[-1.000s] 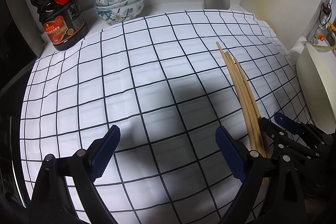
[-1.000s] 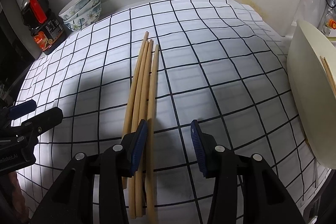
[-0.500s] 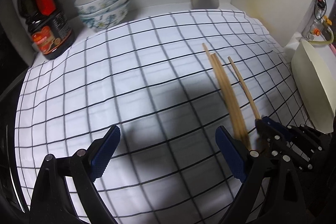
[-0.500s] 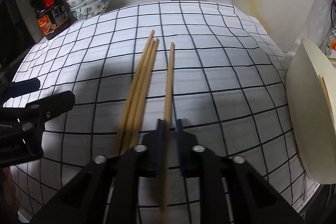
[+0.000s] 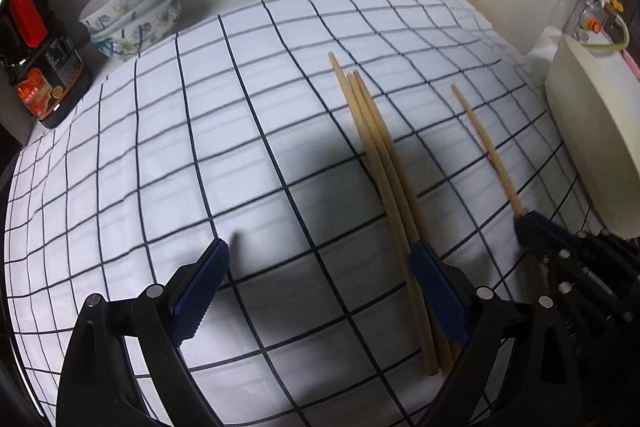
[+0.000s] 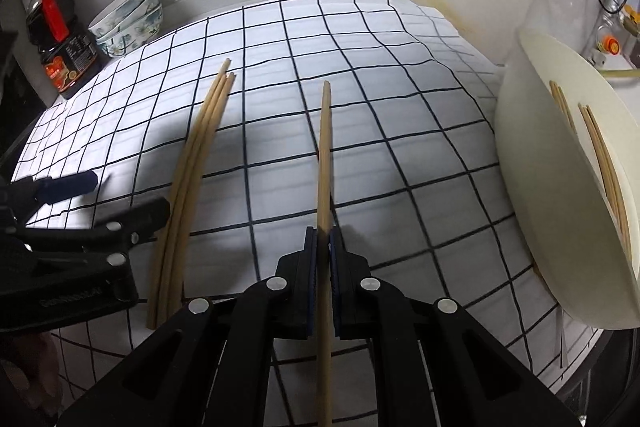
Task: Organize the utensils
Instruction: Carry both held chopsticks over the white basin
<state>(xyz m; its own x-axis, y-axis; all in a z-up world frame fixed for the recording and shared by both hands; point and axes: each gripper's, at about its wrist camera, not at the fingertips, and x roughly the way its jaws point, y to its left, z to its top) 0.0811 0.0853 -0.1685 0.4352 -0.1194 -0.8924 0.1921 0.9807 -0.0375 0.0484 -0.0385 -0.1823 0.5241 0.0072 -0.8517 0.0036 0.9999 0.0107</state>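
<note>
1. The right gripper [image 6: 323,239] has its jaws clamped tight on a single chopstick [image 6: 325,147], which sticks out forward over the checked cloth [image 6: 400,107] on the table
2. The cream tray [image 6: 532,155] at the right already holds several chopsticks, so it looks like the place to carry this one
3. Keeping the stick in line with those in the tray should let it settle flat
4. Three loose chopsticks [image 5: 380,163] lie together on the cloth; the left gripper [image 5: 320,291], jaws wide open and empty, stands just beside them
5. Its right jaw is close enough to knock the bundle, so it is best kept off them
</note>
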